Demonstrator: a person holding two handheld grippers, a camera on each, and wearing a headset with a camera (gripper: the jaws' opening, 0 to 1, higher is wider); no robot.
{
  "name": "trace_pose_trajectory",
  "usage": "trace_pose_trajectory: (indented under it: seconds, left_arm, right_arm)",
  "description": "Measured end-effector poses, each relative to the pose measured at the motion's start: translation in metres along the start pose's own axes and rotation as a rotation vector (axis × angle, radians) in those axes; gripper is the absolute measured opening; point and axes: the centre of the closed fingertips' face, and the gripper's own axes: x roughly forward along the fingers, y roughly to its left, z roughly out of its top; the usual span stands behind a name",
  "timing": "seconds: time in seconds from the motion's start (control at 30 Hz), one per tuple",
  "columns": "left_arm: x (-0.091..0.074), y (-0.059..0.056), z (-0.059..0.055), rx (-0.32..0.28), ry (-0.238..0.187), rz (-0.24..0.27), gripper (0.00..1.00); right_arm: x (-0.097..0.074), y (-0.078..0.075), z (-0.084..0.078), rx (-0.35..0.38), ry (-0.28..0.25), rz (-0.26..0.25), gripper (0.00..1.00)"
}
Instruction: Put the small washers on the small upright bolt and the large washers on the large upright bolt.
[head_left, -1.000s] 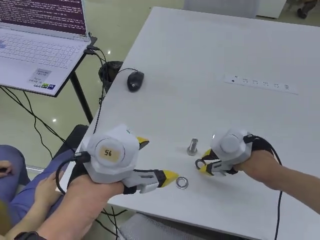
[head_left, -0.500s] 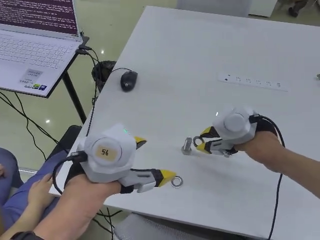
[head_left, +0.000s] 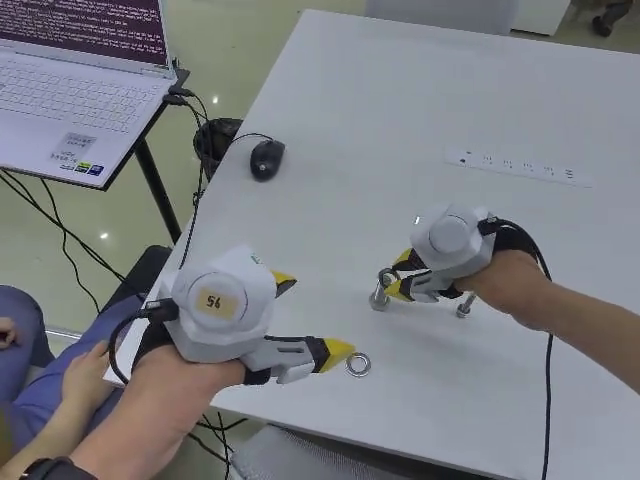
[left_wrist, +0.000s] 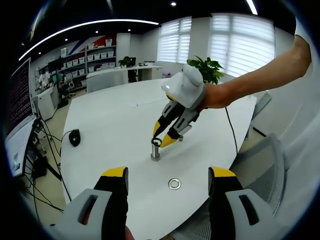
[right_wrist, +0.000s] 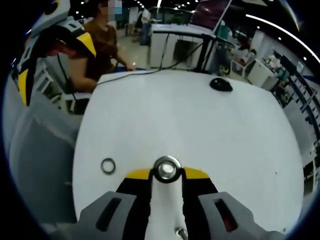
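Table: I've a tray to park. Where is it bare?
Bare between mouse and power strip, back to the far edge. Crowded in front: large bolt, small bolt, loose washer, left gripper, right gripper with the held washer.

A black computer mouse (head_left: 267, 159) lies near the left edge of the wide white desk (head_left: 400, 110), with its thin cord trailing off that edge. A long white power strip (head_left: 518, 168) lies well apart from it, toward the far right. Beside the desk, an open silver laptop (head_left: 70, 85) sits on a black stand, above loose black cables (head_left: 60, 235).
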Motion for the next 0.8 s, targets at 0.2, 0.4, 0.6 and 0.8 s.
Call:
trace_pose_trajectory:
  seconds: [0.2, 0.4, 0.6, 0.8]
  left_arm:
    - [0.001, 0.001, -0.001, -0.007, -0.001, 0.004, 0.64]
    - [0.003, 0.0, -0.001, -0.008, 0.001, 0.0, 0.64]
    - [0.004, 0.001, -0.001, -0.013, 0.001, 0.004, 0.64]
    - [0.004, 0.0, -0.002, -0.015, 0.005, 0.005, 0.64]
  right_arm:
    - [0.002, -0.001, 0.001, -0.014, 0.02, 0.016, 0.23]
    - [0.007, -0.001, 0.002, -0.022, 0.04, 0.031, 0.23]
    - [0.012, 0.002, -0.003, -0.045, 0.07, 0.048, 0.23]
    - [0.016, 0.0, -0.005, -0.027, 0.076, 0.063, 0.23]
